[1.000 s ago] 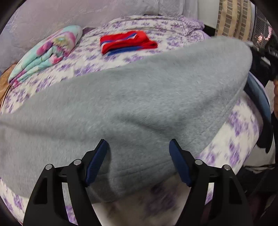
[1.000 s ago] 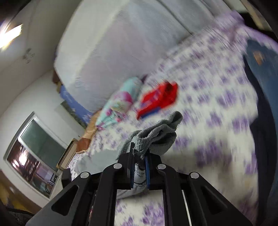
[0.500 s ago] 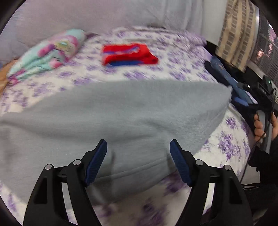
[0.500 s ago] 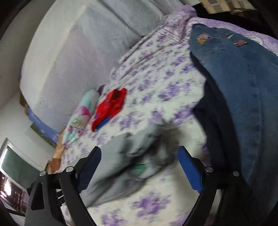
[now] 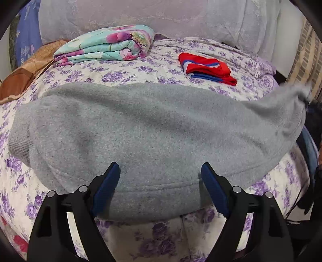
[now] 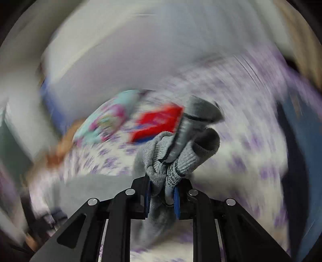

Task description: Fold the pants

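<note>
Pants (image 5: 153, 129), grey fleece, lie spread; right gripper (image 6: 162, 198) pinches bunched waistband, left gripper (image 5: 160, 181) gapes.

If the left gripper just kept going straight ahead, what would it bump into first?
Most likely the gray pants. The left gripper is open, and its fingers already frame the pants' near edge on the flowered bed. Depth is hard to judge, but nothing else lies between.

A home bedroom: a bed (image 5: 124, 70) under a purple-flowered sheet, a folded floral quilt (image 5: 106, 48) and folded red clothes (image 5: 207, 67) lying on it, pale pillows (image 5: 161, 18) behind.
</note>
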`<state>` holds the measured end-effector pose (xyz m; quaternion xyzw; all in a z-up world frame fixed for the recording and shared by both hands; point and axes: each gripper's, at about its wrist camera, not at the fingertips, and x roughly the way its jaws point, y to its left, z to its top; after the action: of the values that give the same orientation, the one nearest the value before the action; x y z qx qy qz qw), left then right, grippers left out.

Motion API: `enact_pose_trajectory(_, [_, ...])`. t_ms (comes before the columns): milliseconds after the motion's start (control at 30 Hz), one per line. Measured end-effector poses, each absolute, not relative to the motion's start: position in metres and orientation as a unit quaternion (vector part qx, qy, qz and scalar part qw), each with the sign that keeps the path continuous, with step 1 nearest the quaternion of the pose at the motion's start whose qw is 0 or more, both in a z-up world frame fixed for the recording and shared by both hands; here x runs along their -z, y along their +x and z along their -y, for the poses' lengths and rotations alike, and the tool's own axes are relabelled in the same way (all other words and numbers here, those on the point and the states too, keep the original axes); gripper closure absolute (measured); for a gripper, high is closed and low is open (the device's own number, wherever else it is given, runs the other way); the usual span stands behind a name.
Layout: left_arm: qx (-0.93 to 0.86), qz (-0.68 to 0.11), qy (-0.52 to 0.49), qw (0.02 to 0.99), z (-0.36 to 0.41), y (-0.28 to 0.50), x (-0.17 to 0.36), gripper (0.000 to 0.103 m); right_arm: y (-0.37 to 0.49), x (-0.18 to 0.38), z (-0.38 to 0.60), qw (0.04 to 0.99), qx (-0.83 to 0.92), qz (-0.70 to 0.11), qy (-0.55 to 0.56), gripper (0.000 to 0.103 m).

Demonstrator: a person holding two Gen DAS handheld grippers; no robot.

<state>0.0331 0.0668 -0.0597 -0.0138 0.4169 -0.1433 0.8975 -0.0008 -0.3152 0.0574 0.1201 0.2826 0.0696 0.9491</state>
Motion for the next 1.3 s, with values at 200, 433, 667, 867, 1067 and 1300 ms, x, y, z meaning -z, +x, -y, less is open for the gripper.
enact_pose_trajectory(200, [0.122, -0.388, -0.051, 0.912, -0.092, 0.016, 0.043, 0.022, 0.039, -0.016, 0.089, 0.892, -0.206, -0.378, -0.138, 0.076])
enact_pose_trajectory(433, [0.109, -0.396, -0.063, 0.910, -0.117, 0.000, 0.046, 0.021, 0.030, 0.019, 0.063, 0.875, -0.261, -0.370, -0.171, 0.047])
enact_pose_trajectory(667, [0.095, -0.396, -0.111, 0.907, -0.143, -0.006, 0.048, 0.021, 0.040, -0.029, 0.121, 0.895, -0.252, -0.359, -0.085, 0.090])
enact_pose_trajectory(867, [0.061, -0.425, -0.214, 0.877, -0.191, -0.004, 0.069, 0.020, 0.070, 0.042, 0.108, 0.860, -0.226, -0.455, -0.057, 0.087])
enact_pose_trajectory(1067, [0.091, -0.428, -0.358, 0.825, -0.217, 0.047, 0.092, 0.020, 0.032, -0.002, 0.136, 0.899, -0.248, -0.361, -0.007, 0.050])
enact_pose_trajectory(1300, [0.069, -0.378, -0.425, 0.819, -0.222, 0.081, 0.099, 0.066, 0.001, 0.011, 0.163, 0.903, -0.222, -0.369, -0.002, 0.075])
